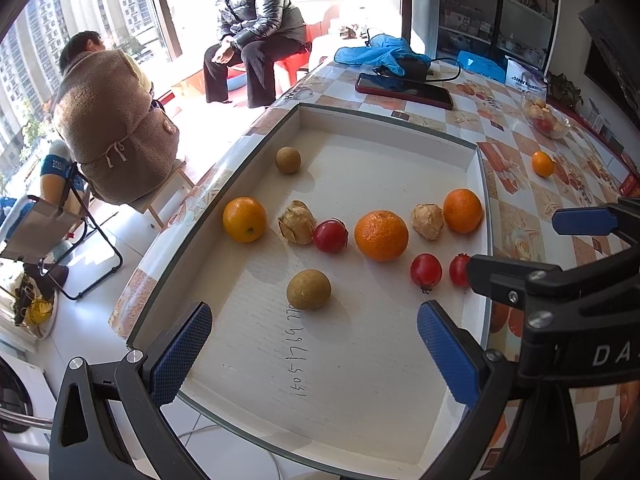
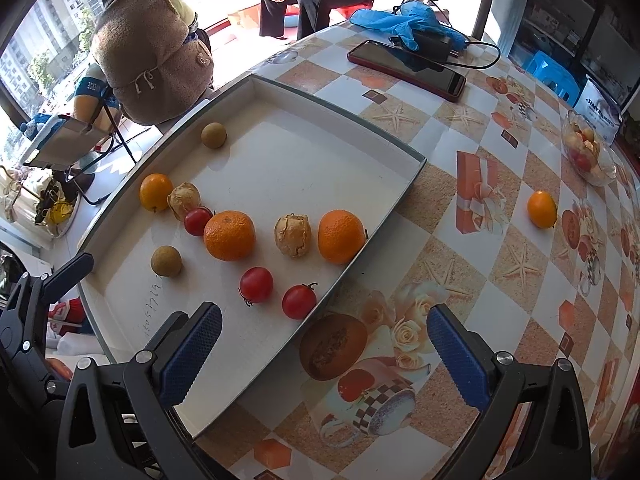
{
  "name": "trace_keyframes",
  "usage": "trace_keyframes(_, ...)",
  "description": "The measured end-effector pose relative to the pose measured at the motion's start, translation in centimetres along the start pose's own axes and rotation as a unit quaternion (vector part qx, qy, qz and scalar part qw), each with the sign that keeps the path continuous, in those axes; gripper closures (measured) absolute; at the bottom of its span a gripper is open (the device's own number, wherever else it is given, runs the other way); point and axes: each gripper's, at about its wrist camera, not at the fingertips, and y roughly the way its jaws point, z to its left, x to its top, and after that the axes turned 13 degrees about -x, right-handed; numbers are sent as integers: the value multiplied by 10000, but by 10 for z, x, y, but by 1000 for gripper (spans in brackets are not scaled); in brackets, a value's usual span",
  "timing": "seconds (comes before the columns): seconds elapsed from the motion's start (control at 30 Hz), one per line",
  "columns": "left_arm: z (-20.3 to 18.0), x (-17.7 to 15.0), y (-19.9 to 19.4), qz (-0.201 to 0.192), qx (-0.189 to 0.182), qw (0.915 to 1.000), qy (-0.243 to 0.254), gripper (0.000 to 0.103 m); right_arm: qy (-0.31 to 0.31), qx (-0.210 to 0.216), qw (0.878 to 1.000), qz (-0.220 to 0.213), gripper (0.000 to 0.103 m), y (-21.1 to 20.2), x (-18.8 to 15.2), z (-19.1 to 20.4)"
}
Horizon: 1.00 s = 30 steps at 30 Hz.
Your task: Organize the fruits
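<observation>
Left edge of the white tray [image 1: 476,208] first: small yellow-orange fruit [image 1: 244,219] at about ten o'clock from the left gripper [image 1: 316,354], papery husked fruit [image 1: 297,222] touching a red tomato [image 1: 330,236] just beside it. Nearer in, a brown round fruit [image 1: 309,289] dead ahead at twelve o'clock, close to the spread jaws, nothing between them. Second brown fruit [image 1: 287,159] far back near the rear wall.

Moving right: big mandarin [image 1: 381,235] in the middle, another husked fruit [image 1: 427,221], second mandarin [image 1: 462,210] against the right wall, two tomatoes [image 1: 426,269] at one o'clock, the farther one partly hidden behind the other tool.

Over the rim now, out on the patterned tablecloth [image 2: 440,184]: lone orange fruit [image 2: 542,209], well apart from the tray, the one piece not yet gathered. From the right gripper [image 2: 324,354] — jaws wide, empty, hovering over the tray's right rim — at roughly two o'clock. Right hand clearly nearer; left blocked by the tray. Round, so no long axis to line up with; likely a swing right and forward. Glass bowl [image 2: 590,156] of fruit beyond, at the far right.
</observation>
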Motion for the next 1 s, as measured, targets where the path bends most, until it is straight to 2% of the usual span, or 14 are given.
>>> trace_keyframes(0.33,-2,-3,2,197,-139,9997,41,0,-279,-284,9992,-106,0,-4,-1,9)
trace_keyframes(1.0,-5,-5,2,198,-133,9997,65,0,-331,-365,9986,-191,0,-10,-3,12)
